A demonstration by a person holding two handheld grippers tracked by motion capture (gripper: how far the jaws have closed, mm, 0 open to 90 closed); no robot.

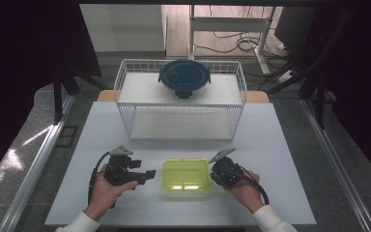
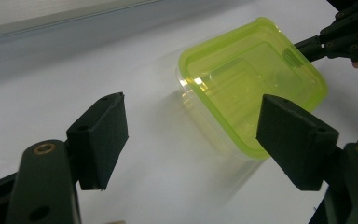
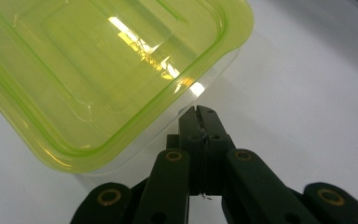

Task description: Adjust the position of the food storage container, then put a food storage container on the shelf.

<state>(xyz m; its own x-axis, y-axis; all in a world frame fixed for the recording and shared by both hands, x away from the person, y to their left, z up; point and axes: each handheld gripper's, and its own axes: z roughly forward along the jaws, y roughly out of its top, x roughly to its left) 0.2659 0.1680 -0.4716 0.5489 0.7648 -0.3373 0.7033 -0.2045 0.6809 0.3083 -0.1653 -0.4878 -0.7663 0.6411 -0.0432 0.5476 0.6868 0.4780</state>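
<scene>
A square box with a yellow-green lid (image 1: 185,175) sits on the white table (image 1: 270,145), near the person's edge. It lies right between the two grippers.

The left gripper (image 1: 147,175) is on the box's left side, held in the left hand (image 1: 107,191). Its jaws stand wide apart with nothing in them. In the left gripper view the lidded box (image 2: 251,88) lies ahead and to the right of the jaws, a little way off and not touching them. So this gripper has to go forward and to the right to reach it.

The right gripper (image 1: 214,173) is on the box's right side, held in the right hand (image 1: 241,189). Its jaws are pressed together and hold nothing. In the right gripper view the tips sit just below the box's rim at one rounded corner (image 3: 214,42). They are very close to the clear wall, but I cannot tell if they touch it.

The right gripper looks nearer to the box than the left one. The box is almost square, so it has no real long side; its sides run straight with the table's edges. I think the next move is to close in on the box from both sides.

Farther back stands a white wire basket (image 1: 125,92) with a round dark blue lidded bowl (image 1: 184,77) on top. I can read no words or labels on anything.
</scene>
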